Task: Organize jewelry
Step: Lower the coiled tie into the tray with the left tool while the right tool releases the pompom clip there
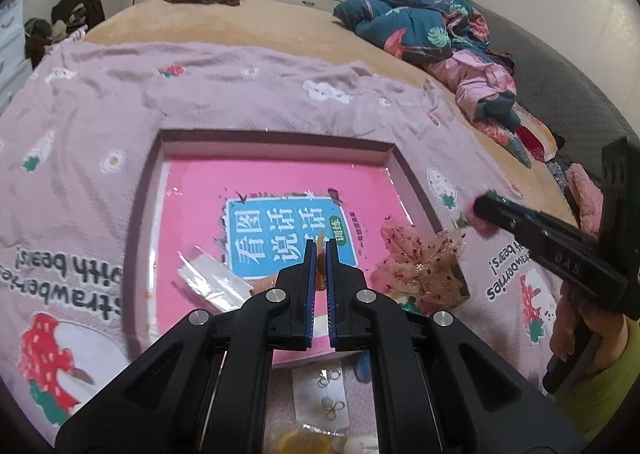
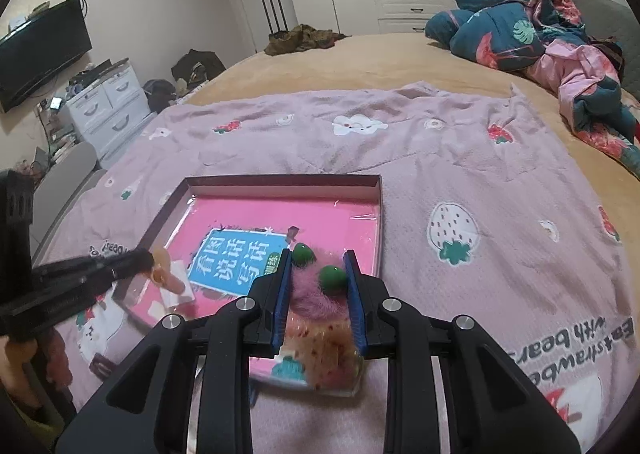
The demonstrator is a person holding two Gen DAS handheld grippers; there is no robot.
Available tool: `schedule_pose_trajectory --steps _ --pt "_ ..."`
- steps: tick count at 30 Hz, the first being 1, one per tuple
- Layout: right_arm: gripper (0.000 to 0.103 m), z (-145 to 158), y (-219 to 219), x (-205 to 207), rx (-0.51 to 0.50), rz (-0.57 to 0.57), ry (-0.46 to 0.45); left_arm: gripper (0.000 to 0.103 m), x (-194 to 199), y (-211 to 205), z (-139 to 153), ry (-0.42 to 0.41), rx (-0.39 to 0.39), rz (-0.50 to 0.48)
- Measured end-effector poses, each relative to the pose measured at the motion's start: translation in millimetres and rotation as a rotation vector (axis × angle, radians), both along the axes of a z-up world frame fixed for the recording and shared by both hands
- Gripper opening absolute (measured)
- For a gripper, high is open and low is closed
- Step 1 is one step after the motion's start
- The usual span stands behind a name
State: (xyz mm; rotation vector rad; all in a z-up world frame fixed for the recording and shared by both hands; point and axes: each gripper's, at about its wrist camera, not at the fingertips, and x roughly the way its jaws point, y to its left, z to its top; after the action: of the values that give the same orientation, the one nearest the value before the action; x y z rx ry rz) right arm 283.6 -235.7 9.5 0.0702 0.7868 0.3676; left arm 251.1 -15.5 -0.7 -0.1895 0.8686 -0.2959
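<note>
My left gripper (image 1: 320, 245) is shut on a small peach-orange hair ornament (image 1: 320, 254) above the shallow box (image 1: 276, 140). In the right wrist view that ornament (image 2: 160, 269) sticks out of the left gripper (image 2: 143, 260) over the box's left edge (image 2: 168, 210). My right gripper (image 2: 318, 256) is shut on a pink fluffy hair piece with two green balls (image 2: 332, 278), above the box's near right corner. The left wrist view shows the right gripper (image 1: 479, 209) out to the right of the box, pink fluff at its tip. A sheer dotted scrunchie (image 1: 420, 266) lies in that corner.
A pink book wrapped in plastic (image 1: 280, 182) fills the box, with a clear packet (image 1: 212, 282) on it. A card of small ring earrings (image 1: 330, 394) lies under my left gripper. All rests on a pink strawberry blanket (image 2: 460, 158) on the bed; bundled quilts (image 2: 520, 26) lie far right.
</note>
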Motion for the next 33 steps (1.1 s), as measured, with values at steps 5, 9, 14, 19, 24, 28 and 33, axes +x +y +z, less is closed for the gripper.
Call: schedule_pose_trajectory --steps 5,9,14,19,24,28,33 --pt "0.024 -15.0 11.2 19.4 -0.022 0.011 0.024 0.0 3.4 -6.5 -17.2 0.021 -0.015 -0.026" --pt "0.024 -27.7 19.5 30.5 -0.042 0.02 0.042 0.0 3.9 -9.4 -27.4 0.036 -0.021 -0.041" --pt "0.024 -42.2 28.3 40.7 -0.056 0.019 0.067 0.001 3.4 -10.4 -35.6 0.054 -0.029 -0.055" --pt "0.025 -52.9 33.1 44.6 -0.064 0.013 0.09 0.014 2.9 -10.4 -42.1 0.076 -0.031 -0.065" --pt "0.025 -64.8 35.3 44.8 -0.064 0.011 0.119 0.028 -4.7 -5.0 -38.4 0.076 -0.039 -0.063" --pt "0.028 -70.0 34.9 41.7 -0.064 0.004 0.129 0.043 -12.5 3.1 -33.1 0.073 -0.03 -0.045" --pt "0.041 -68.1 31.6 34.6 -0.057 -0.006 0.126 0.058 -19.8 16.5 -25.8 0.082 -0.024 -0.003"
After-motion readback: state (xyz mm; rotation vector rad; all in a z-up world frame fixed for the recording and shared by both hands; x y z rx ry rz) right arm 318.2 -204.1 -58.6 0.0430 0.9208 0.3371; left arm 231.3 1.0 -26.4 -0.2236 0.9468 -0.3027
